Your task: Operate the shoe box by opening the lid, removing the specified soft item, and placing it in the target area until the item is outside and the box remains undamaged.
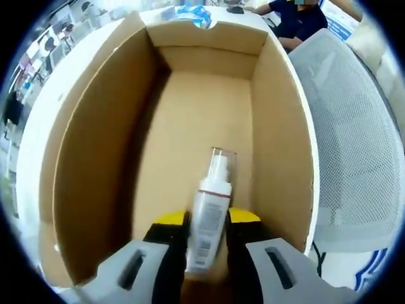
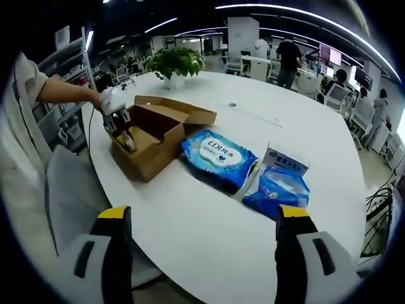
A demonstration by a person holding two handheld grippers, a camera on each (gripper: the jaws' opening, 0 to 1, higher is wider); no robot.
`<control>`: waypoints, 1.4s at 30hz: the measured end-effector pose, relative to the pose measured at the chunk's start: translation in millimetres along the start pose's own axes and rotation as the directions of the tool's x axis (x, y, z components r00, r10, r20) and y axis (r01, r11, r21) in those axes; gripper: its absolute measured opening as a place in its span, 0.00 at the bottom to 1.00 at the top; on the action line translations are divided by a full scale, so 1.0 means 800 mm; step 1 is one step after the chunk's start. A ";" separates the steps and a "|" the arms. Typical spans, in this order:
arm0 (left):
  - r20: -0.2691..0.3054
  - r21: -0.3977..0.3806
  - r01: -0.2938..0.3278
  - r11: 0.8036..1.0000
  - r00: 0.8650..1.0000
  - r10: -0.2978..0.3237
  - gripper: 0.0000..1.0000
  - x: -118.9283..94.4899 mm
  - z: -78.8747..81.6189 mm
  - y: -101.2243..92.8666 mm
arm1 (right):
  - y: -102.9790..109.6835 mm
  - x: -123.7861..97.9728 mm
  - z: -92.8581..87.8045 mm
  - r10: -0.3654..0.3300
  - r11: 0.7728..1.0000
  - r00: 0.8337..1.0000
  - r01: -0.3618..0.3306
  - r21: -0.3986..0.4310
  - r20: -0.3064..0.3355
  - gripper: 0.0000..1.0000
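Left gripper sitting nearest the lens in the left gripper view, its yellow-tipped jaws closing narrow on a white spray bottle, clear cap pointing toward 12 o'clock, label facing up. Bottle is lying low inside the shoe box, over the brown cardboard floor near the 6 o'clock end; whether it is resting on the floor or lifted clear, cannot tell. Box walls are rising on all sides, white outer edge showing along the rim. A blue packet is showing past the far wall at 12 o'clock, and a mesh chair back is standing at 3 o'clock. In the right gripper view, right gripper is hovering over the white table, jaws spread wide with nothing between them. Shoe box is sitting open at 10 o'clock on the table, lid flap folded back, with the left gripper reaching into it from a person's hand. Just beside the box at centre, a blue wet-wipe pack is lying flat; a smaller blue pouch and a white-and-blue carton are lying at 2 o'clock of it. A potted plant is standing at the far table edge.
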State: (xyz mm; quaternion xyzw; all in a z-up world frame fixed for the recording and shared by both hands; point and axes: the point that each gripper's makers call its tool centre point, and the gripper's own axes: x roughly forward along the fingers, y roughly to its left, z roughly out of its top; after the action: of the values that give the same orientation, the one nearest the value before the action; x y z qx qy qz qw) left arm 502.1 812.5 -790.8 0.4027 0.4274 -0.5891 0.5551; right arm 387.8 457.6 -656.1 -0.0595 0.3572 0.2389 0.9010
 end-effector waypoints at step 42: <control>0.275 -0.005 -0.109 0.994 0.956 0.106 0.19 -0.099 0.109 -0.039 | 0.109 0.039 0.077 0.275 0.940 0.949 -0.231 -0.253 0.157 0.53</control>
State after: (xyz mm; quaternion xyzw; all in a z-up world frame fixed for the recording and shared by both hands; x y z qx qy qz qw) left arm 475.7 755.0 -687.0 0.3426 0.3206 -0.6106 0.6380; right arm 404.1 563.8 -626.1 -0.0945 0.2442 0.3976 0.8794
